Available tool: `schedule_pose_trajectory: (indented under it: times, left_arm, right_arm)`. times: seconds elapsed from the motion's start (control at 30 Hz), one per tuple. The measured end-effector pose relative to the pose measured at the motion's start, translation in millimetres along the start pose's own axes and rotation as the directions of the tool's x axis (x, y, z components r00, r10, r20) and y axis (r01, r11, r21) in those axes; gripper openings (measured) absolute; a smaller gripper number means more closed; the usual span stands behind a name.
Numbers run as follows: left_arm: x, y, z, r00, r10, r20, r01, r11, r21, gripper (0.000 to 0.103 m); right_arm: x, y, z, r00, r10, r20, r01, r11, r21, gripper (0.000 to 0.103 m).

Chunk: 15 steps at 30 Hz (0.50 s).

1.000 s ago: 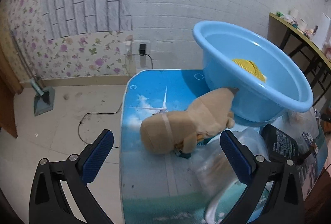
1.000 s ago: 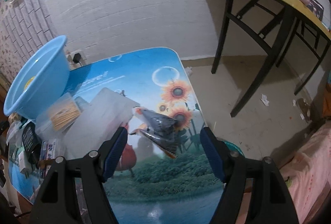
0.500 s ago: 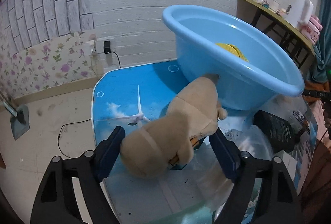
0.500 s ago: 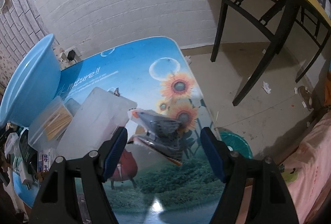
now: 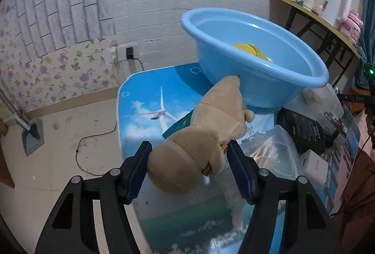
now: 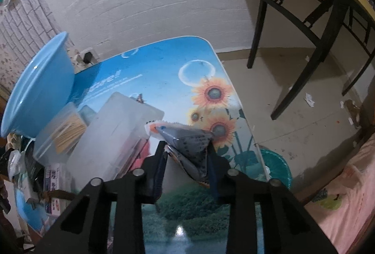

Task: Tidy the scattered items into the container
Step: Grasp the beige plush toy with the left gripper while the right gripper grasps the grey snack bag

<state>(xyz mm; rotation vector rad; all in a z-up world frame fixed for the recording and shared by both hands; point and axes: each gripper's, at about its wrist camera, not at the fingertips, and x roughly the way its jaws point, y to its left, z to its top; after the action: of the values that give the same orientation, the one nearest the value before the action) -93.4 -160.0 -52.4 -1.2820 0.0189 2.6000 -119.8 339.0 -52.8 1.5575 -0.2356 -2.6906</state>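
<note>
Closed on both sides since half a second ago: left gripper now pinching plush toy, right gripper now pinching snack packet; earlier both straddling their targets with jaws wide.

Left jaws: roughly half closed, pads pressed into the toy's rounded lower end, body leaning up toward blue basin, nose touching or just short of its outer wall, cannot tell which. Basin already holding a yellow item.

Right jaws: narrow, squeezed on the crumpled grey packet, which sits on or just above the printed table, beside a frosted plastic box. Basin well off to that gripper's left.

Risks, judged from here:
- Soft plush gripped at one end only: likely to sag or swing on lift, catch the basin rim, tip the basin, which looks perched on clutter.
- Orange strap near the right pad: possible snag.
- Clear bag just beside the toy: may drag along.
- Slick foil packet held by a corner fold: may slip out mid-carry.
- Both grippers heading to one basin: collision risk above the rim.
</note>
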Motion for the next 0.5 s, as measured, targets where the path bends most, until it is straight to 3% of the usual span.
schedule_pose_trajectory:
  times: [0.27, 0.5]
  left_arm:
    - [-38, -10, -12, 0.997, 0.020, 0.075, -0.013, 0.996, -0.092, 0.065]
    - [-55, -33, -23, 0.994, 0.013, 0.104, -0.001, 0.993, -0.118, 0.065]
  right_arm:
    - [-21, 6, -10, 0.996, 0.066, 0.058, -0.064, 0.997, -0.042, 0.027]
    - [-36, 17, -23, 0.989, 0.120, 0.091, -0.111, 0.989, -0.099, 0.027]
